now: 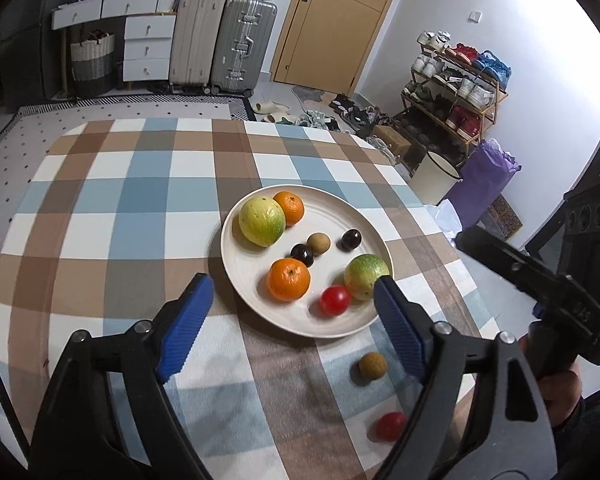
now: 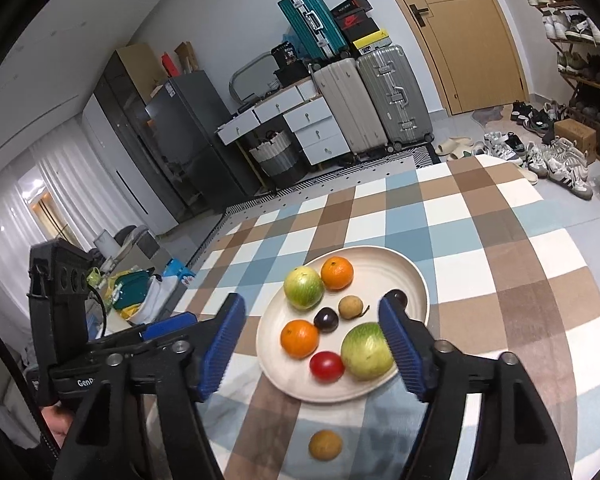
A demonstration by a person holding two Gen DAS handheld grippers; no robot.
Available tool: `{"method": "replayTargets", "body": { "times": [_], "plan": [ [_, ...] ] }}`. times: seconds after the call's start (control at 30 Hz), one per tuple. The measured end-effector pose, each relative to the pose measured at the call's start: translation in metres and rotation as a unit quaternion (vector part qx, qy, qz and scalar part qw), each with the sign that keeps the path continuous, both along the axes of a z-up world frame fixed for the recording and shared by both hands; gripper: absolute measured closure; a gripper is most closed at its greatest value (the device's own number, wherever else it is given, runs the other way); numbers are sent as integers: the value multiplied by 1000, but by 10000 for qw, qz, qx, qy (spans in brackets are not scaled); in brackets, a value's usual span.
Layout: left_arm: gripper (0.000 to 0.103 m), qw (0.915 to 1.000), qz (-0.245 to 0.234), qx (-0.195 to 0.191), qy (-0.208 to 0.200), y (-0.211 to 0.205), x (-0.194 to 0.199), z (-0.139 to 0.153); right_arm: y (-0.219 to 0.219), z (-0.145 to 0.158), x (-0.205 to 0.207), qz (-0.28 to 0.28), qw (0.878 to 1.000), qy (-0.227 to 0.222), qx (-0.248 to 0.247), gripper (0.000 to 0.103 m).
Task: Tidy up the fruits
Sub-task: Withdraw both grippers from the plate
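A cream plate (image 1: 364,220) (image 2: 414,280) on the checked table holds two oranges (image 1: 288,279), two green-yellow fruits (image 1: 261,221), two dark plums (image 1: 302,255), a brown longan (image 1: 318,243) and a red tomato (image 1: 335,300) (image 2: 326,366). Off the plate, near me, lie a second longan (image 1: 373,365) (image 2: 325,444) and a second tomato (image 1: 391,425). My left gripper (image 1: 294,308) is open and empty above the plate's near edge. My right gripper (image 2: 312,330) is open and empty over the plate; it also shows in the left wrist view (image 1: 532,276).
The checked tablecloth (image 1: 132,216) covers the table, whose right edge drops to the floor. Beyond stand suitcases (image 1: 220,44), a drawer unit (image 1: 146,46), a shoe rack (image 1: 456,84), a white bin (image 1: 436,176) and a fridge (image 2: 180,136).
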State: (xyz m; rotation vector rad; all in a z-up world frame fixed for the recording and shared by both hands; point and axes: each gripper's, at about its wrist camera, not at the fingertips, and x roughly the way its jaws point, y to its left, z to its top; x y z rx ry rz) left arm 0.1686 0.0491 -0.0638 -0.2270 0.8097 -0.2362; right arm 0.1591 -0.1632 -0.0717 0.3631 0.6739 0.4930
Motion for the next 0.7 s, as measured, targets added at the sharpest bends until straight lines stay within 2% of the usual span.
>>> {"method": "replayTargets", "body": {
  "times": [0.13,0.27,0.33,0.57,0.7],
  "plan": [
    [16,9998,72,146,-81,-5,-19,8,-4,8,-14,-12,9999,-137,48,20],
    [9,9998,105,78,-176,-6,-33,14,-7,14,-30,-5,9997,-259,40,17],
    [5,9996,143,80,-242,-7,-42,16,-9,16,-36,-25,9996,-282,26,11],
    [1,9989,116,47,-451,-13,-69,22,-17,19,-59,-85,9992,-399,-37,6],
    [1,9987,70,48,-499,-18,-78,20,-16,17,-71,-77,9987,-429,-273,3]
  ]
}}
